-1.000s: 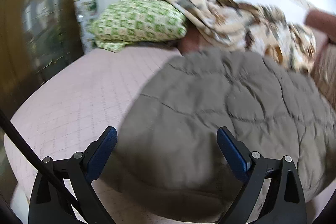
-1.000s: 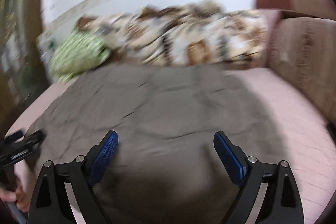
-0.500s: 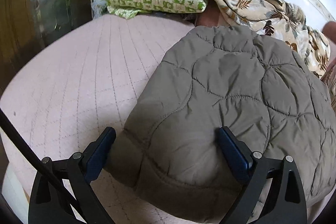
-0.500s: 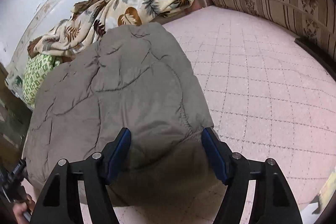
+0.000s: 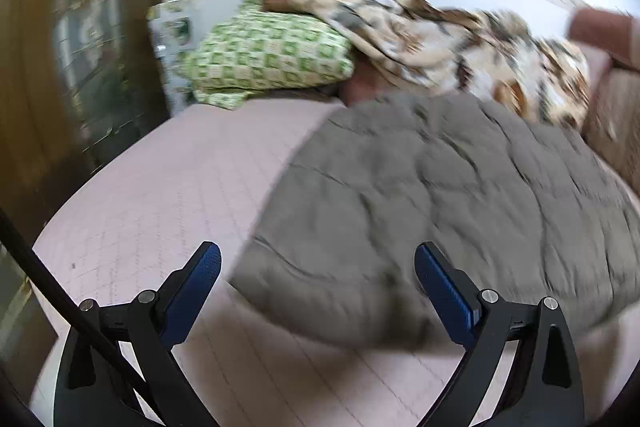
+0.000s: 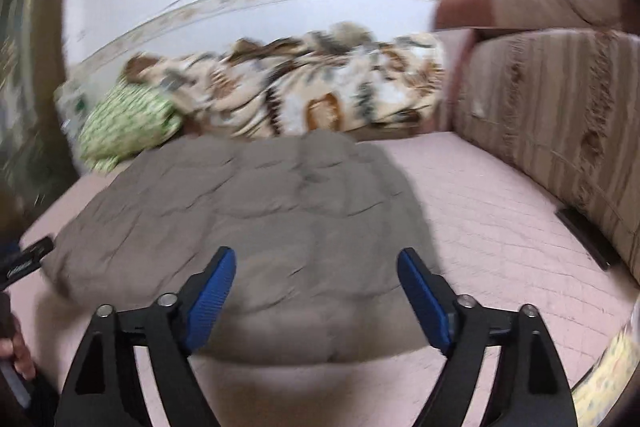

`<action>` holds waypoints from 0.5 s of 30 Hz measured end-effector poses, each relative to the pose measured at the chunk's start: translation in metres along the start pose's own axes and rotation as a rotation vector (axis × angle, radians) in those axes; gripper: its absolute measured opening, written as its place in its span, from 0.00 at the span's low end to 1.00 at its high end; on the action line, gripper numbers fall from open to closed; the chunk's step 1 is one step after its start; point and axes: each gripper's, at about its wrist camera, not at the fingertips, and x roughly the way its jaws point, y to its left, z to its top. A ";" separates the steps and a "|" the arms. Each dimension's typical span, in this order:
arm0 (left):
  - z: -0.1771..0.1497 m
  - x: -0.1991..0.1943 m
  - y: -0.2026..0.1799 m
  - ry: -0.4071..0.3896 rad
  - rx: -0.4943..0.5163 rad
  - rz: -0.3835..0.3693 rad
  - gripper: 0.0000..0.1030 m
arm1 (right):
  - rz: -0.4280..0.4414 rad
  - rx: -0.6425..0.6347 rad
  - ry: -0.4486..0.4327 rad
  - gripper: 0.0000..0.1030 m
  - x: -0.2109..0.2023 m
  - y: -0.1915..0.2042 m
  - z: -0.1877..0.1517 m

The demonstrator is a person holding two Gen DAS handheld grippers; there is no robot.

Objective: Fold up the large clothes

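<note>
A grey-brown quilted garment [image 5: 440, 207] lies folded flat on the pink quilted bed cover [image 5: 168, 179]. In the right wrist view it [image 6: 256, 219] fills the middle. My left gripper [image 5: 316, 275] is open and empty, raised above the garment's near left corner. My right gripper [image 6: 316, 279] is open and empty, raised above the garment's near edge. The left gripper's tip [image 6: 28, 259] shows at the left edge of the right wrist view. Both views are motion-blurred.
A green checked pillow [image 5: 268, 59] and a leaf-print blanket [image 5: 460, 43] lie along the white wall behind the garment. A striped sofa cushion [image 6: 560, 131] stands at the right. A dark wooden cabinet [image 5: 60, 67] stands at the left. Bare bed cover [image 6: 500, 227] lies right of the garment.
Both grippers have lifted up and back from the garment's near edge and tilted up toward the wall. The garment stays flat on the bed.
</note>
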 end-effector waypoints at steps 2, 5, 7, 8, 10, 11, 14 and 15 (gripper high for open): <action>-0.004 0.005 -0.011 0.033 0.052 -0.019 0.94 | 0.032 -0.034 0.048 0.87 0.004 0.013 -0.010; -0.012 0.025 -0.022 0.135 0.068 -0.049 0.95 | 0.045 -0.028 0.102 0.87 0.014 0.017 -0.018; -0.017 0.040 -0.020 0.206 0.021 -0.065 0.97 | 0.053 0.007 0.169 0.89 0.029 0.014 -0.024; -0.018 0.042 -0.017 0.217 -0.006 -0.071 1.00 | 0.070 0.034 0.230 0.89 0.043 0.010 -0.028; -0.019 0.046 -0.009 0.251 -0.070 -0.104 1.00 | 0.056 0.079 0.287 0.89 0.058 0.005 -0.035; -0.020 0.046 -0.006 0.262 -0.088 -0.115 1.00 | 0.053 0.088 0.290 0.89 0.059 0.004 -0.035; -0.026 0.040 0.003 0.285 -0.148 -0.147 1.00 | 0.052 0.086 0.262 0.89 0.051 0.007 -0.033; -0.027 0.036 0.005 0.287 -0.162 -0.152 1.00 | 0.058 0.088 0.246 0.89 0.046 0.008 -0.031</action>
